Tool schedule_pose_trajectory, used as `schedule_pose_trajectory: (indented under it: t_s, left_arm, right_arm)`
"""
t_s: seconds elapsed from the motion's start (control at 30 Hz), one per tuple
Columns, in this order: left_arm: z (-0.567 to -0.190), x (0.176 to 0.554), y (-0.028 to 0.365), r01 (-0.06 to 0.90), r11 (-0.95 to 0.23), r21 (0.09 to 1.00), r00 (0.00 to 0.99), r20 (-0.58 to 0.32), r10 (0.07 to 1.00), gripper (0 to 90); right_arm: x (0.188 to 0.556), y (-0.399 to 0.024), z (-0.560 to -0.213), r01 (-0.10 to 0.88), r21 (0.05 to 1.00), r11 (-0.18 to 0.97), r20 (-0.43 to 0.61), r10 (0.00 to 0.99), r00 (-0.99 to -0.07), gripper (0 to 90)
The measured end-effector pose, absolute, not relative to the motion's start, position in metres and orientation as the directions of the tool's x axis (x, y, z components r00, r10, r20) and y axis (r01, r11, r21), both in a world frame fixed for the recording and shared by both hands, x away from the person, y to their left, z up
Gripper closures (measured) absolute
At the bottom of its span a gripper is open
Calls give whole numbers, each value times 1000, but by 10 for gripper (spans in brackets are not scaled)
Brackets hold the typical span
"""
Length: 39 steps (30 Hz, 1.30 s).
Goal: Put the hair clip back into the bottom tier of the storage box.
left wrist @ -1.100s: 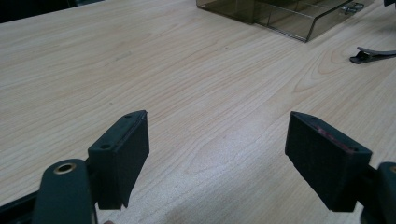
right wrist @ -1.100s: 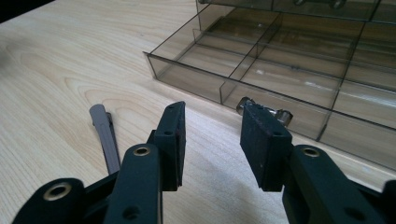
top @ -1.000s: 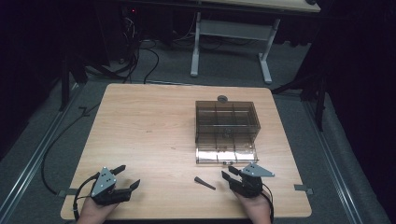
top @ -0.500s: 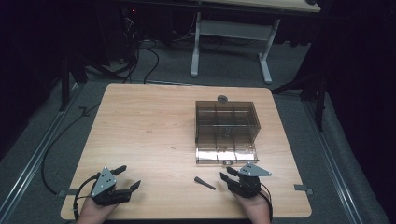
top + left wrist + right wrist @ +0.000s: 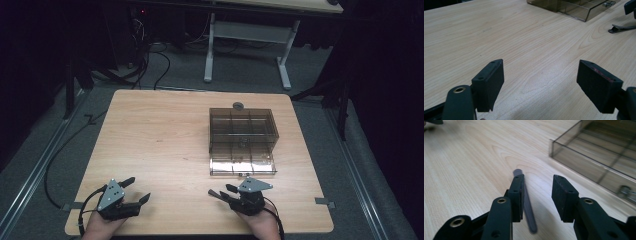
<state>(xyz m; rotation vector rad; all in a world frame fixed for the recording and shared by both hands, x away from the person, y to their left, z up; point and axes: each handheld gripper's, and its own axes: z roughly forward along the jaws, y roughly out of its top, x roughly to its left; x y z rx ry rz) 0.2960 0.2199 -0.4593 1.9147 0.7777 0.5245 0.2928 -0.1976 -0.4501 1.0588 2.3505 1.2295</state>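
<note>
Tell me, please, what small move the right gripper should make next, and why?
Probably close on the dark clip. In the right gripper view, the right gripper has its jaws partly open, with the clip lying flat on the table between them, close against one jaw. It is not gripped yet, so closing seems the likely step.

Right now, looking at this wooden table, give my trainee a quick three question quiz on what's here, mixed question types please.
1. True or false: the left tool is open with nothing between its jaws.
2. Which does the right tool have at its jaws? A) round dark knob B) slim dark flat clip C) cable
3. Fill in: the smoky clear plastic compartment box lies nearer the ___ tool.

Key: 1 true; 2 B; 3 right.
</note>
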Motion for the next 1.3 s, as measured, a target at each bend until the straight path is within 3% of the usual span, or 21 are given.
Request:
schedule_pose_trajectory:
  t_s: [0.3, 1.3]
  left_arm:
    - [-459, 296, 220, 289, -331, 898, 707, 33, 707, 225]
    - [-459, 296, 219, 292, -337, 895, 711, 33, 702, 225]
  right_arm:
    - [297, -176, -455, 468, 767, 439, 45, 690, -722, 693]
    - [298, -171, -458, 475, 746, 467, 36, 684, -729, 815]
